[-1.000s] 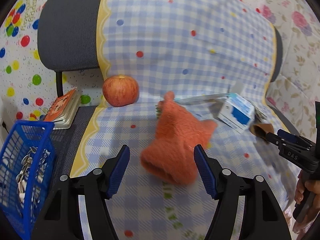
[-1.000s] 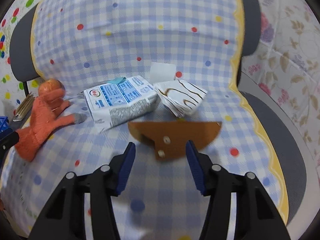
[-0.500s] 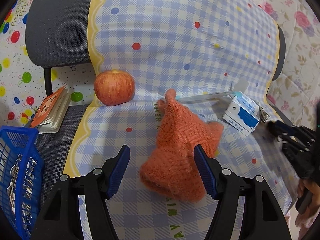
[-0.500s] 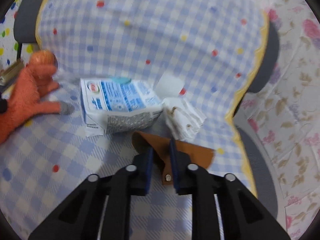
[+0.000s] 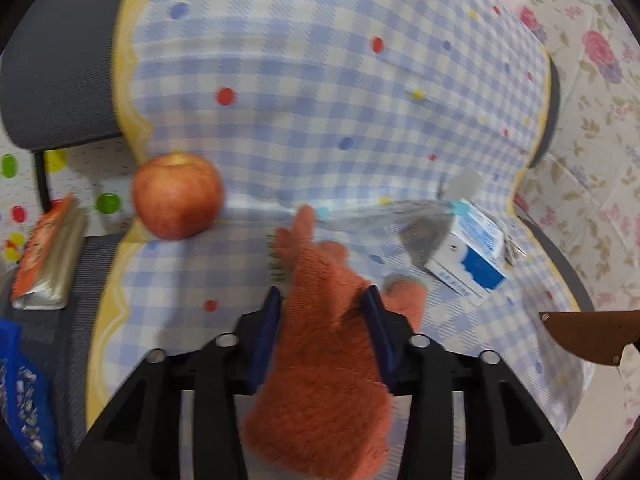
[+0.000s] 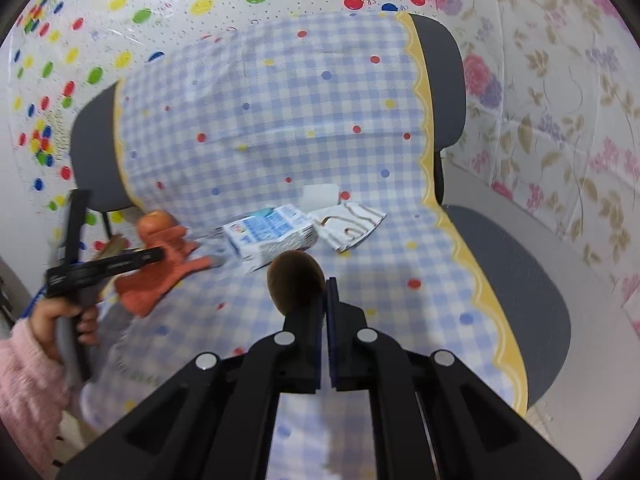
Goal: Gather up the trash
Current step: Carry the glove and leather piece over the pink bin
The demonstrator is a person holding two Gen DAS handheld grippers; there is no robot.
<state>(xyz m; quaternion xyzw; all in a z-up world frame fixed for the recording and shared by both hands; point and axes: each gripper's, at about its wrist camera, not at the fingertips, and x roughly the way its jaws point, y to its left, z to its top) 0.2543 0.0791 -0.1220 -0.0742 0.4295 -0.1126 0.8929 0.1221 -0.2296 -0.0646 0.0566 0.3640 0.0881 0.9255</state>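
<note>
- Now the right gripper pinches the brown flap, lifted off the cloth for binning.
- Left gripper has just been closing; its pads squeeze the orange glove.
- Carton and wrapper lie side by side on the cloth.
- Blue basket sits far left, likely the bin.

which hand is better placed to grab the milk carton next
Neither is free. Left looks likelier: its fingers only pinch the fuzzy orange knit glove, which isn't trash. The right gripper is shut on the brown leather piece. The blue-and-white milk carton lies right of the glove.

One apple, one orange glove, one milk carton, one brown leather piece, one notebook.
</note>
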